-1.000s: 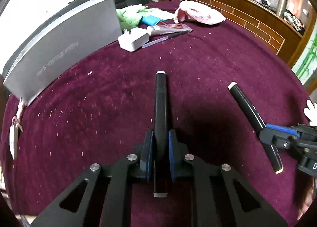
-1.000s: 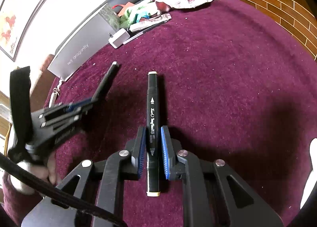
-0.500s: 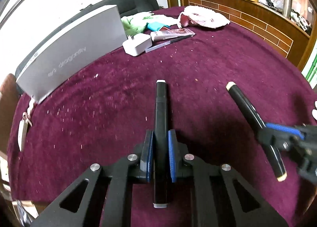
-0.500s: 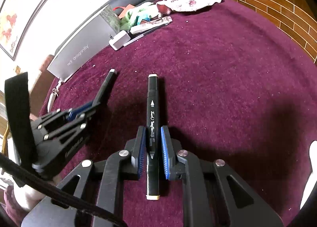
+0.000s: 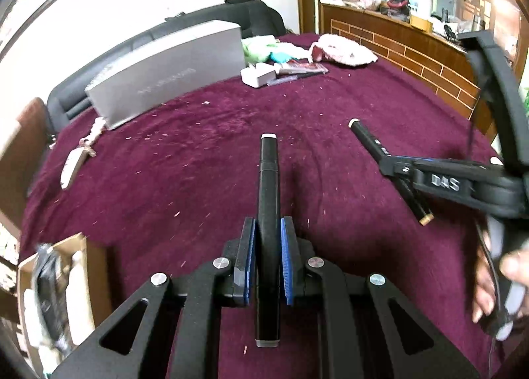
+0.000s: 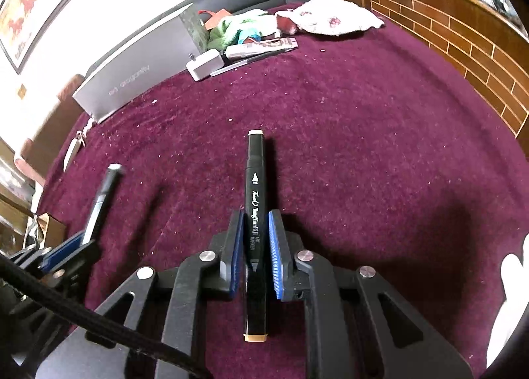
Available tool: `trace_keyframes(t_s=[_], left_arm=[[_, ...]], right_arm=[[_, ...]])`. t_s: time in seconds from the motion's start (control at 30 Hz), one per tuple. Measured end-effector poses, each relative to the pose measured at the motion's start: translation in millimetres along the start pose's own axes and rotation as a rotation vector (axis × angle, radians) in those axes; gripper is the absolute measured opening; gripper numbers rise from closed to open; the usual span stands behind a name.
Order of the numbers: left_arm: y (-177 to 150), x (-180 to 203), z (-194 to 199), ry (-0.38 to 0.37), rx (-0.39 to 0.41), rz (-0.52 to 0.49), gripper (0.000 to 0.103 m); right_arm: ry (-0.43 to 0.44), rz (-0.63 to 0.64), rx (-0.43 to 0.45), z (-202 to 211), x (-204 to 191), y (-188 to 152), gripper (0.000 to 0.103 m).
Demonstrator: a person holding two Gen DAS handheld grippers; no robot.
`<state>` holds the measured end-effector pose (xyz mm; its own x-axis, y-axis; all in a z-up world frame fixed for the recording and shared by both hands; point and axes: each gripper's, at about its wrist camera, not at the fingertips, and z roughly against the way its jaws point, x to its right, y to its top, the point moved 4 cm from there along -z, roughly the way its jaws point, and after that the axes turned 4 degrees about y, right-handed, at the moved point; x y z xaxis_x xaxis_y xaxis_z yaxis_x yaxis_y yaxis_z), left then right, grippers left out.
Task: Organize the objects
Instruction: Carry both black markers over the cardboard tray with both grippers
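My left gripper [image 5: 268,227] is shut on a black marker with grey-white end caps [image 5: 268,187], held lengthwise above the maroon tablecloth [image 5: 198,180]. My right gripper [image 6: 254,223] is shut on a black art marker with tan end caps [image 6: 254,187]. In the left wrist view the right gripper [image 5: 393,165] and its marker [image 5: 370,139] show at the right. In the right wrist view the left gripper [image 6: 71,246] and its marker [image 6: 105,187] show at the lower left.
A grey box [image 5: 165,78], a white charger [image 5: 258,74], pens, a packet and cloths [image 5: 344,51] lie at the table's far side. A cardboard box [image 5: 56,296] holding items sits at the lower left. A small pale object [image 5: 74,165] lies at the left edge.
Both grippers have lifted and tilted, so more of the wall and room shows. The cardboard box has come into the left wrist view. Both markers stay gripped.
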<state>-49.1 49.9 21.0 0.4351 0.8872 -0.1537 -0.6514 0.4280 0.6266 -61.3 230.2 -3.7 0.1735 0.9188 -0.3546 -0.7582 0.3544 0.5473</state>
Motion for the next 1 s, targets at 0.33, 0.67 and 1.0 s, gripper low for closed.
trace_keyframes(t_s=[0.33, 0.67, 1.0], left_arm=[[-31, -37, 71, 0.064, 0.092, 0.066, 0.012], [-53, -67, 109, 0.123, 0.153, 0.131, 0.012], [-80, -106, 137, 0.186, 0.196, 0.209, 0.012]], right_arm=[[0.108, -0.004, -0.038, 26, -31, -20, 0.012], [0.201, 0.044, -0.05, 63, -81, -46, 0.012], [0.271, 0.126, -0.084, 74, -142, -69, 0.013]])
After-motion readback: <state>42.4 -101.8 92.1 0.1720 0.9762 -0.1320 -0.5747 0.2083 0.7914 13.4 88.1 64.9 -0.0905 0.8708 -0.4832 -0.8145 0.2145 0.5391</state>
